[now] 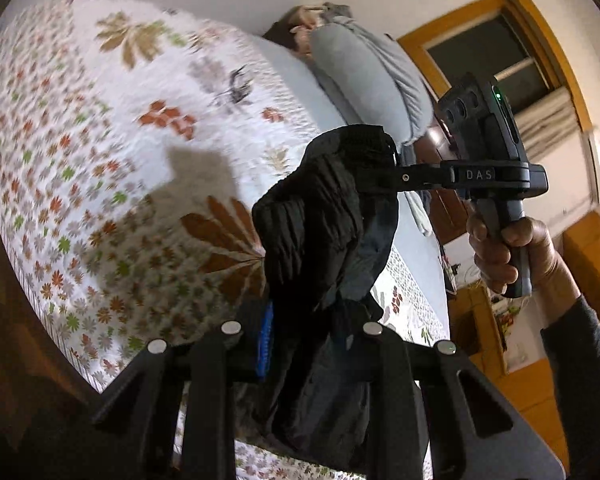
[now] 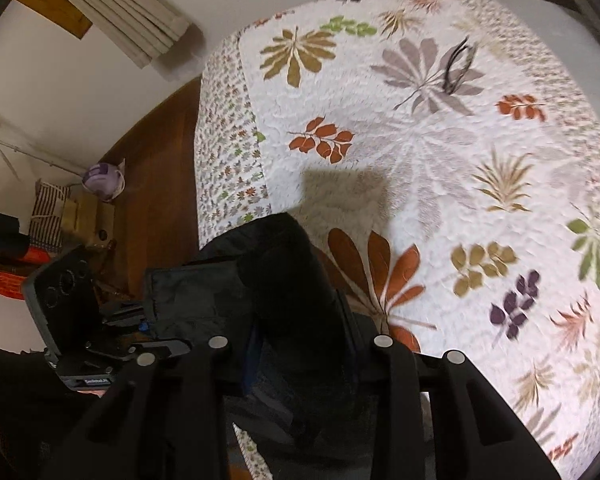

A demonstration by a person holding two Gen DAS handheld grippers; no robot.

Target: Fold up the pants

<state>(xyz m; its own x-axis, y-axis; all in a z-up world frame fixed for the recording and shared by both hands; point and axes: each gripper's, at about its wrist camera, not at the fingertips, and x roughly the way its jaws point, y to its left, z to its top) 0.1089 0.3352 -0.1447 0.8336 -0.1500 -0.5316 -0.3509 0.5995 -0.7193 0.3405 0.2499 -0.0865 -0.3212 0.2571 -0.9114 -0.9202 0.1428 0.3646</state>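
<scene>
While both grippers' fingers clench the black pants (image 1: pixel 320 220), left gripper (image 1: pixel 300 344), right gripper (image 1: pixel 384 172), above floral bedspread (image 1: pixel 120 120)

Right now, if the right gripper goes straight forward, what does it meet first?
The right gripper is already shut on the pants. Past them, probably the bed below, though depth is unclear.

Count: 1 pair of black pants (image 1: pixel 320 216), 2 claws (left claw (image 1: pixel 304 344), right claw (image 1: pixel 384 178)), 1 bed (image 2: pixel 440 152) with 1 floral quilt (image 1: pixel 112 152), 1 grey pillow (image 1: pixel 364 76), 1 hand (image 1: pixel 504 252) visible.
</scene>
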